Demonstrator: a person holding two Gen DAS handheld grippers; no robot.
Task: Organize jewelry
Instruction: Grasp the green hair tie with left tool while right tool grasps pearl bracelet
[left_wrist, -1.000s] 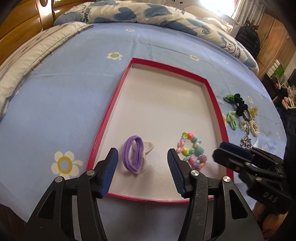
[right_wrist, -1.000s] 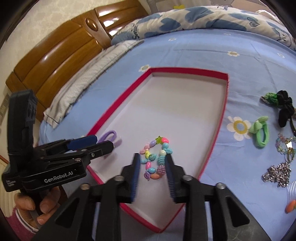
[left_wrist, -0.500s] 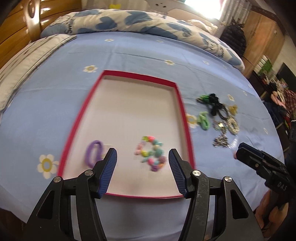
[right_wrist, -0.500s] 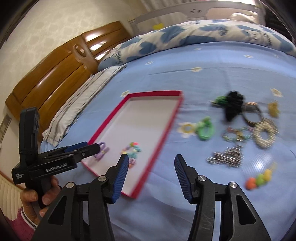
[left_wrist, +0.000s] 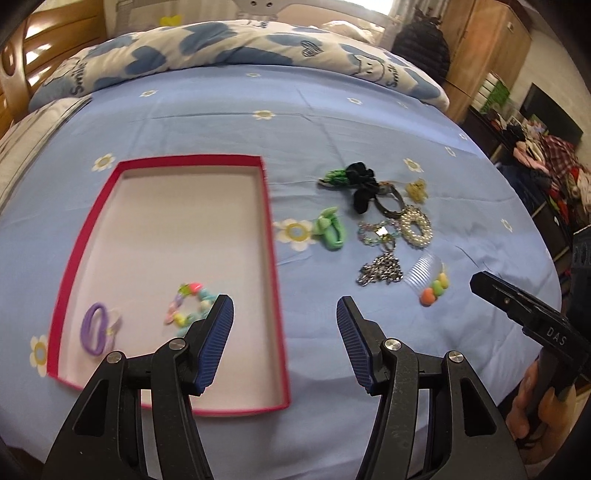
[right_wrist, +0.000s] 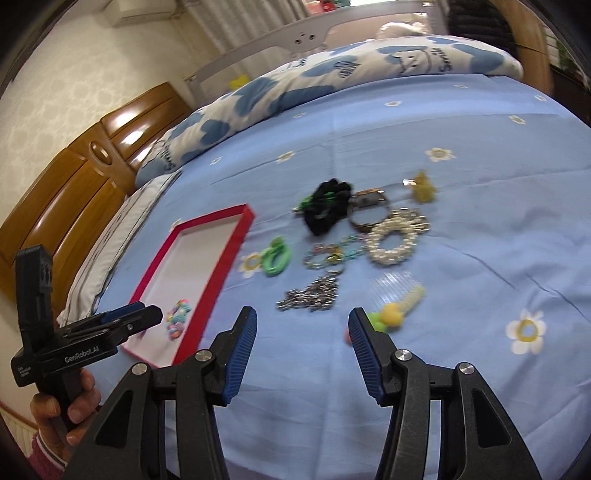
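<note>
A red-rimmed tray (left_wrist: 273, 258) lies on the blue bedsheet, holding a purple hair tie (left_wrist: 94, 328) and a colourful bead bracelet (left_wrist: 188, 306). My left gripper (left_wrist: 284, 306) hovers open and empty over the tray's right rim. Right of the tray lie a green hair tie (left_wrist: 330, 230), black scrunchie (left_wrist: 360, 184), pearl bracelet (left_wrist: 415, 227), silver chain (left_wrist: 382, 269) and a clear comb with coloured balls (left_wrist: 430, 280). My right gripper (right_wrist: 303, 317) is open and empty, just short of the silver chain (right_wrist: 312, 295) and comb (right_wrist: 395, 306). The tray (right_wrist: 232, 243) is to its left.
A blue-and-white quilt (left_wrist: 229, 48) runs along the far side of the bed. A wooden headboard (right_wrist: 74, 184) stands at the left and a wardrobe (left_wrist: 484, 55) at the right. The bed's near edge is just under both grippers. A hand (right_wrist: 74, 410) holds the left gripper.
Both grippers swung right, away from the tray's contents toward the loose pile. The right jaws widened from around the bead bracelet, which stays in the tray.
</note>
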